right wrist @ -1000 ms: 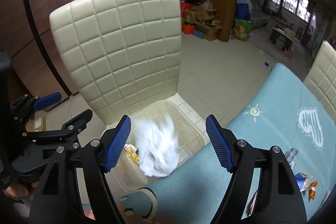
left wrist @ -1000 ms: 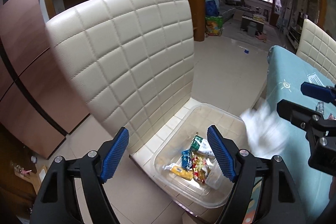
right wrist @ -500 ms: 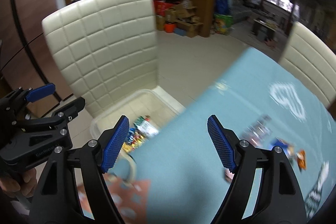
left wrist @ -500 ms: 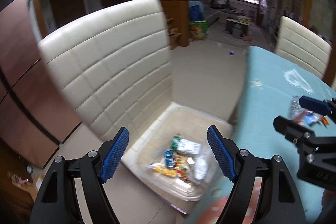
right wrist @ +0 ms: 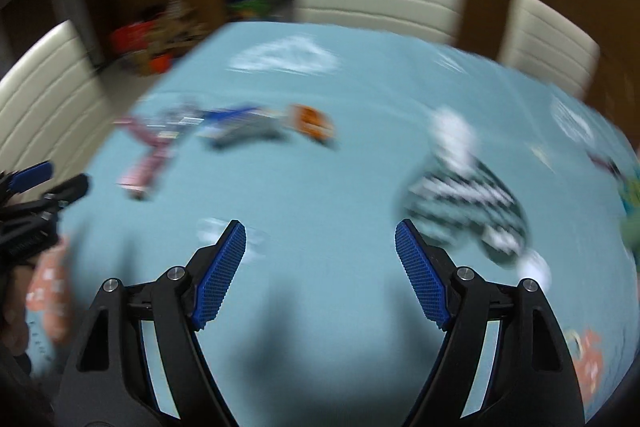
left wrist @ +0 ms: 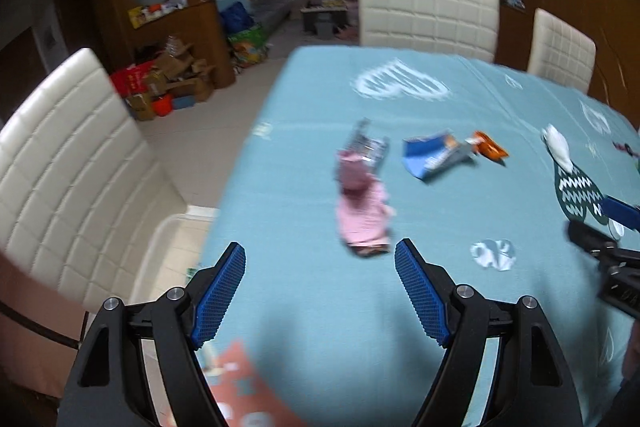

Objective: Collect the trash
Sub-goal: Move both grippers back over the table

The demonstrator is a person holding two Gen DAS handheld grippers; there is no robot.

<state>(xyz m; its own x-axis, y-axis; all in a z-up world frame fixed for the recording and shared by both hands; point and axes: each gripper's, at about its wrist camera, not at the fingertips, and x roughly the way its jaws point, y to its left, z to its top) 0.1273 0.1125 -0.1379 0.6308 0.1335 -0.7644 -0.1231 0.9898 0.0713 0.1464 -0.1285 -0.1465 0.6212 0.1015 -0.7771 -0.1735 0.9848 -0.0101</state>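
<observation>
Trash lies on the teal tablecloth (left wrist: 320, 155): a pink wrapper (left wrist: 362, 203) just ahead of my left gripper (left wrist: 320, 287), a clear wrapper (left wrist: 366, 147) behind it, then a blue wrapper (left wrist: 430, 157), an orange wrapper (left wrist: 490, 149) and a white crumpled tissue (left wrist: 558, 147) further right. My left gripper is open and holds nothing. My right gripper (right wrist: 320, 275) is also open and empty over bare cloth. Its view is blurred, with the pink wrapper (right wrist: 146, 159), blue wrapper (right wrist: 240, 123), orange wrapper (right wrist: 314, 123) and tissue (right wrist: 456, 131) ahead of it.
A clear bin's rim (left wrist: 160, 247) shows on the cream chair (left wrist: 68, 163) left of the table. Two more cream chairs (left wrist: 428, 11) stand at the far side. The right gripper (left wrist: 600, 225) enters the left view at the right edge. Boxes clutter the floor (left wrist: 168, 79).
Both views have swung from the bin on the chair to the table top. The white tissue that was between the right gripper's jaws is gone from them.
</observation>
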